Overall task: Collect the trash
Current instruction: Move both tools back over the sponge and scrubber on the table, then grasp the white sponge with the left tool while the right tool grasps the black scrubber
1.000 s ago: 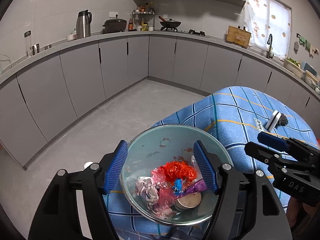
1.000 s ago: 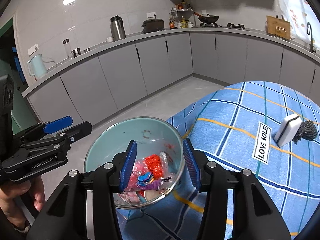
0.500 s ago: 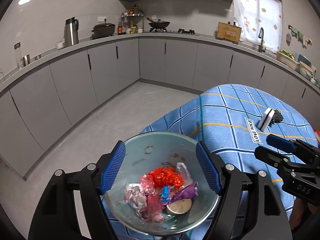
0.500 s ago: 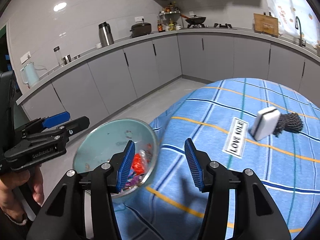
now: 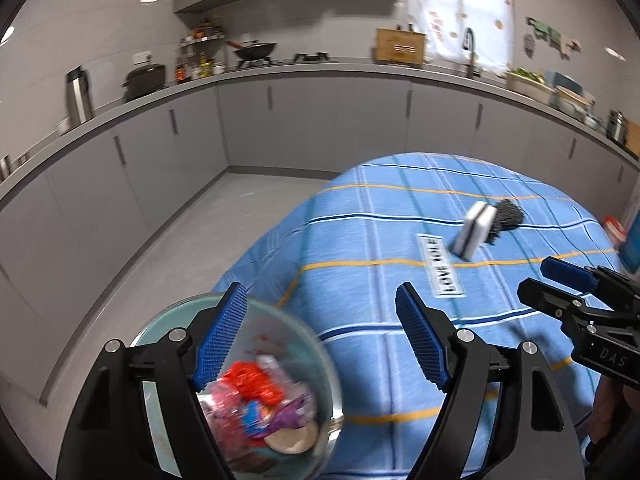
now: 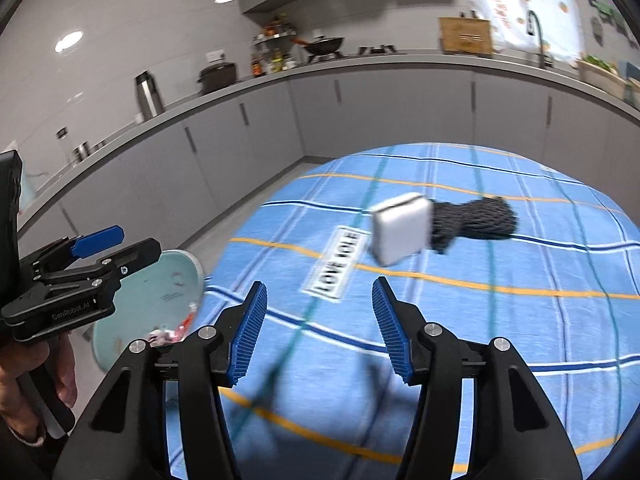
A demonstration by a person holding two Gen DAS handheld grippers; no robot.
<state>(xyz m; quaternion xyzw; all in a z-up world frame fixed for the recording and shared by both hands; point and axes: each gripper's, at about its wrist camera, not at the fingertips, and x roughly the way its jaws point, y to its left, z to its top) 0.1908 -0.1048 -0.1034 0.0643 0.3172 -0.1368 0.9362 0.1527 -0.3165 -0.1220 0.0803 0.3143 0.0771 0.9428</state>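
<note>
Both grippers are empty, jaws opening with nothing between them. The left gripper [image 5: 320, 336] stands wide, its near finger crossing in front of the bowl [image 5: 288, 328] at the table's [image 5: 400, 216] edge; the right gripper [image 6: 318, 332] hangs half-spread over bare cloth. Wrappers [image 5: 256, 396] lie heaped in the bowl, so the trash looks gathered. A sponge [image 6: 402, 228] and scourer [image 6: 472, 218] sit well apart.
</note>
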